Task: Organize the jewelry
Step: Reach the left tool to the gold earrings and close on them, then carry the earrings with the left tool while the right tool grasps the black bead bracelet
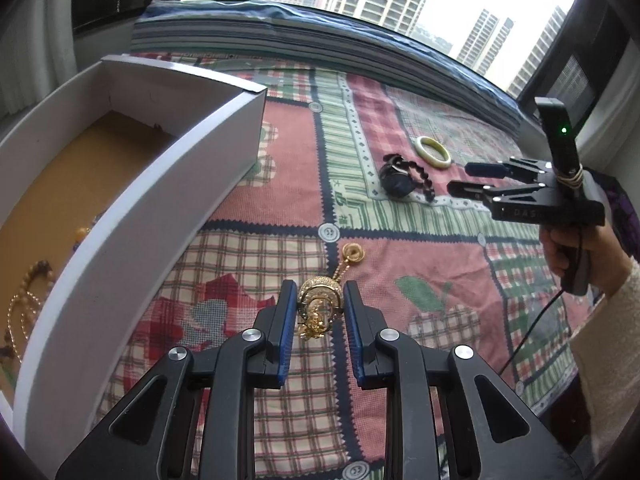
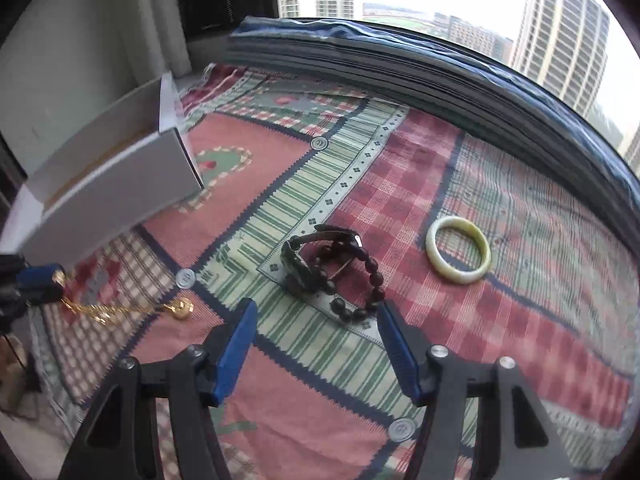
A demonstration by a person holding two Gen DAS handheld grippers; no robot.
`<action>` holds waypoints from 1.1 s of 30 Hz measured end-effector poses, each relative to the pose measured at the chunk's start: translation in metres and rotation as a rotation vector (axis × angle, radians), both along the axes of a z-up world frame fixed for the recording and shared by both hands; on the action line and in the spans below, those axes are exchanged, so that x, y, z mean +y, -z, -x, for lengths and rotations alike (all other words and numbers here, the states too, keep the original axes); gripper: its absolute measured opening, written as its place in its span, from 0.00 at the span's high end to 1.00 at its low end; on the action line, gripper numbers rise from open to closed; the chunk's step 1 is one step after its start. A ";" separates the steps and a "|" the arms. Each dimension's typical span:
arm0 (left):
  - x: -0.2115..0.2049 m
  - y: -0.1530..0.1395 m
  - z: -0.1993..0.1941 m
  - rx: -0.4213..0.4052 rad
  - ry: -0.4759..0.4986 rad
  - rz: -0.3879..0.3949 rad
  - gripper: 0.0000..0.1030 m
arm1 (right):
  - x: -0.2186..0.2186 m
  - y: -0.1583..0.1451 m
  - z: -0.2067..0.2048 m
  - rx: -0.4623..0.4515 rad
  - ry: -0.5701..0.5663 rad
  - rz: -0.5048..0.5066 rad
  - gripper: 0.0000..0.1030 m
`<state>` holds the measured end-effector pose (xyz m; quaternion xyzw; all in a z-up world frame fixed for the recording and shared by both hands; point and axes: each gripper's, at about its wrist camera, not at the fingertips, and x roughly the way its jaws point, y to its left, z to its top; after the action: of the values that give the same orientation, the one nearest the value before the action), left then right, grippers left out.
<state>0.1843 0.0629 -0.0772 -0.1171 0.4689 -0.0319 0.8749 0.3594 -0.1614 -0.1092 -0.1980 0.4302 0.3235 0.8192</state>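
Left wrist: left gripper (image 1: 320, 294) clamps gold necklace (image 1: 322, 300); right gripper (image 2: 314, 330) gapes.

I'm reading "DAS" in faint raised letters on the side of the right gripper (image 1: 464, 178), with the rest of the word hidden behind the hand. On the patchwork cloth (image 1: 280, 184), in the green striped band near its middle, I see printed Chinese-looking characters, too small and warped for me to make out.
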 end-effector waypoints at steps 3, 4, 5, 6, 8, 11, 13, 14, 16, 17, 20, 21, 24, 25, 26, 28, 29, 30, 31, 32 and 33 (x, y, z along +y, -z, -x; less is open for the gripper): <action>0.004 0.005 0.002 0.014 -0.002 0.005 0.78 | 0.013 0.021 -0.009 -0.008 -0.076 0.076 0.44; 0.005 0.006 0.002 0.017 -0.005 0.007 0.78 | 0.016 0.026 -0.014 -0.011 -0.088 0.100 0.46; 0.006 0.007 0.002 0.019 -0.010 0.010 0.78 | 0.019 0.032 -0.018 -0.009 -0.098 0.122 0.50; 0.007 0.008 0.002 0.021 -0.014 0.015 0.78 | 0.023 0.037 -0.022 -0.012 -0.101 0.148 0.52; 0.010 0.007 0.003 0.023 -0.015 0.024 0.78 | 0.028 0.047 -0.028 -0.018 -0.111 0.183 0.60; 0.014 0.004 0.004 0.028 -0.007 0.037 0.78 | 0.030 0.057 -0.031 -0.005 -0.132 0.208 0.80; 0.018 -0.001 0.005 0.030 -0.003 0.062 0.78 | 0.027 0.057 -0.030 -0.002 -0.118 0.211 0.88; 0.020 -0.004 0.005 0.028 -0.001 0.077 0.78 | 0.024 0.052 -0.029 0.002 -0.100 0.190 0.88; 0.024 -0.013 0.007 0.019 0.002 0.103 0.78 | 0.013 0.035 -0.024 0.009 -0.043 0.126 0.88; 0.026 -0.018 0.009 0.013 0.006 0.113 0.78 | 0.006 0.024 -0.021 0.013 -0.016 0.090 0.88; 0.029 -0.036 0.013 -0.009 0.012 0.133 0.78 | -0.012 -0.009 -0.011 0.024 0.054 -0.010 0.88; 0.030 -0.043 0.015 -0.017 0.012 0.137 0.78 | -0.017 -0.019 -0.007 0.027 0.069 -0.036 0.88; 0.035 -0.064 0.023 -0.041 0.010 0.150 0.78 | -0.026 -0.047 0.009 0.041 0.076 -0.103 0.88; 0.037 -0.071 0.026 -0.047 0.008 0.156 0.78 | -0.027 -0.055 0.016 0.037 0.071 -0.117 0.88; 0.039 -0.078 0.030 -0.054 0.007 0.162 0.78 | -0.027 -0.063 0.023 0.034 0.063 -0.129 0.88; 0.043 -0.093 0.038 -0.074 0.005 0.168 0.78 | -0.024 -0.077 0.036 0.030 0.046 -0.149 0.88; 0.045 -0.101 0.042 -0.086 0.004 0.168 0.78 | -0.022 -0.082 0.043 0.027 0.035 -0.158 0.88; 0.048 -0.109 0.046 -0.099 0.002 0.167 0.78 | -0.018 -0.088 0.050 0.022 0.023 -0.161 0.88; 0.052 -0.117 0.049 -0.111 -0.002 0.165 0.78 | -0.014 -0.093 0.057 0.013 0.012 -0.159 0.88; 0.056 -0.125 0.053 -0.123 -0.008 0.163 0.78 | -0.008 -0.099 0.063 0.002 0.003 -0.155 0.88; 0.060 -0.133 0.056 -0.135 -0.014 0.163 0.78 | -0.003 -0.105 0.069 -0.005 -0.008 -0.159 0.88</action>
<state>0.1283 0.1227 0.0555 -0.1887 0.4038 -0.0718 0.8923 0.2901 -0.1648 -0.0038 -0.1349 0.4004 0.3593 0.8321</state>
